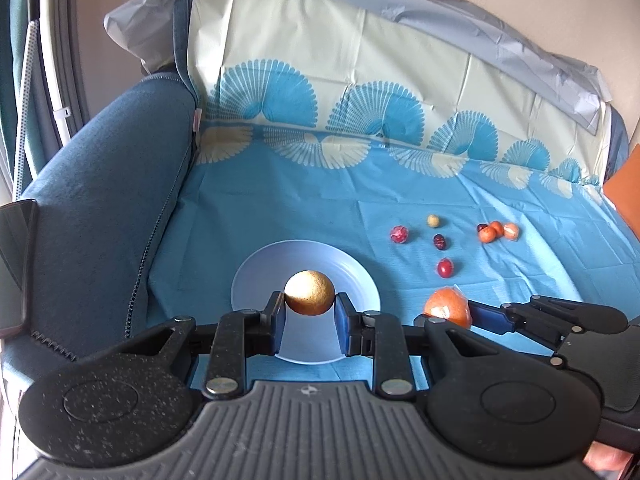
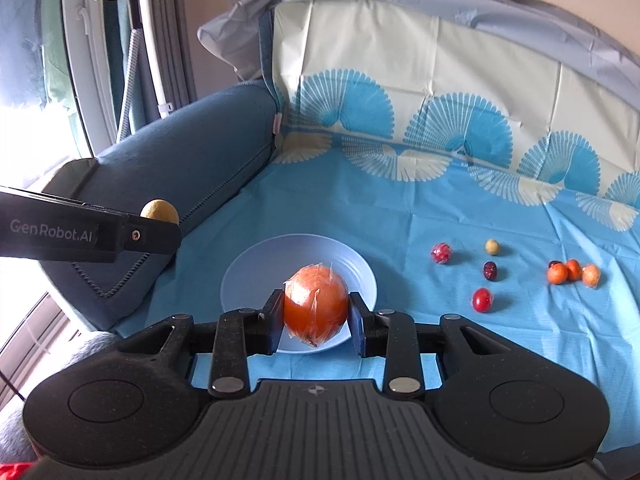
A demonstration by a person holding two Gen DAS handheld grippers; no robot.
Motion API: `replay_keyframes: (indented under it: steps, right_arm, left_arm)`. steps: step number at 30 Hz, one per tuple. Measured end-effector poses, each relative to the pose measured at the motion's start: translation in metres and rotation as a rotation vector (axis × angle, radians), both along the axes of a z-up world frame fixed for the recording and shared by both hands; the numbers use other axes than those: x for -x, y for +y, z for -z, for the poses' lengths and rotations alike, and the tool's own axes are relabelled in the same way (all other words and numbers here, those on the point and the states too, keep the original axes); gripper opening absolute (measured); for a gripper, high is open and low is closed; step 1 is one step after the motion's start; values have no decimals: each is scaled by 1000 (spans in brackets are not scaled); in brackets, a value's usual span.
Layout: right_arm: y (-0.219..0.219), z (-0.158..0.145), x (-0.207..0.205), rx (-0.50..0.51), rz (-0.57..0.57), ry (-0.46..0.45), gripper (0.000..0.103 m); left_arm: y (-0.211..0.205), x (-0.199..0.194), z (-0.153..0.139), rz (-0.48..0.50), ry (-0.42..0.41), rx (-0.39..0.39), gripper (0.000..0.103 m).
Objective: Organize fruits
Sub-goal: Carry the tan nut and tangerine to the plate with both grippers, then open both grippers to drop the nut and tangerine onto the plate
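We have the left gripper (image 1: 309, 316) clamped narrow on the golden fruit (image 1: 309, 293) and the right gripper (image 2: 316, 320) on the wrapped orange fruit (image 2: 316, 304), both over the pale blue plate (image 2: 240, 280), loose fruits at 2 o'clock.

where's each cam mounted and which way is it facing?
Left wrist: on the left gripper, angled down at the plate; its fingers clamp a golden round fruit; right gripper at right.
Right wrist: on the right gripper, same heading; holds a wrapped orange fruit; left gripper's finger at left.
Shared: plate, blue cloth, small fruits.
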State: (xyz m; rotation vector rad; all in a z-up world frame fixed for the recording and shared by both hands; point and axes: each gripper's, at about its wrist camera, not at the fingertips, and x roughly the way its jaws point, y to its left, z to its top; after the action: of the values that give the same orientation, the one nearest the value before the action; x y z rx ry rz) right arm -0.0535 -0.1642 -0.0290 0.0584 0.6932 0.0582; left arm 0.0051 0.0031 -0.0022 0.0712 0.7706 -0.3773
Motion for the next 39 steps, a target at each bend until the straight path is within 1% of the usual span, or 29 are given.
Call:
replay_keyframes:
  steps: [5,13,17,22,23,24,25,26,27,28,29,30,31,33,37,39]
  right_arm:
    - [-3,23,-30,-2,9,43,34]
    - [-7,69,-71,-1,12,132,34]
    - [-5,89,-87,3,5,171,34]
    - [-2,107,-105,10,-10,210,35]
    - [-1,111,-109,11,-8,217,35]
    - [-1,114,-112,8,-4,224,35]
    - [-2,117,-115,3,0,231,35]
    - [-3,119,-119,-3,6,237,38]
    - [-4,119,-121,-5,13,237,50]
    - [-5,117,-122,-5,24,231,57]
    - [-6,113,-121,-4,38,215,71]
    - [-7,110,-118,2,52,199,82]
    - [-7,105,-115,13,63,186,85]
    - [-8,95,-105,25,63,176,89]
    - [-16,72,-74,1,60,167,92]
    - [-19,59,-56,-16,67,169,93]
  left_arm:
    - [-9,-32,21,-9,50,-18,29]
    - [-23,-83,70,-16,149,-67,29]
    - [-30,-103,92,-11,190,-92,29]
    - [-34,-123,115,-18,259,-94,29]
    - [-33,-126,118,-19,264,-92,31]
    - [-34,-128,120,-21,268,-87,36]
    - [-33,-130,121,-21,277,-82,56]
    - [-32,-131,120,-23,279,-71,82]
    - [-30,-131,117,-36,271,-62,94]
    - [-28,-129,113,-57,252,-54,102]
    - [-26,-127,109,-76,232,-52,103]
    - [-26,-126,105,-83,232,-64,103]
    - [-25,-126,101,-82,245,-75,103]
    - [-21,-124,89,-86,265,-71,103]
    - [-8,-102,68,-101,292,-42,103]
    - [-4,-88,60,-105,305,-60,103]
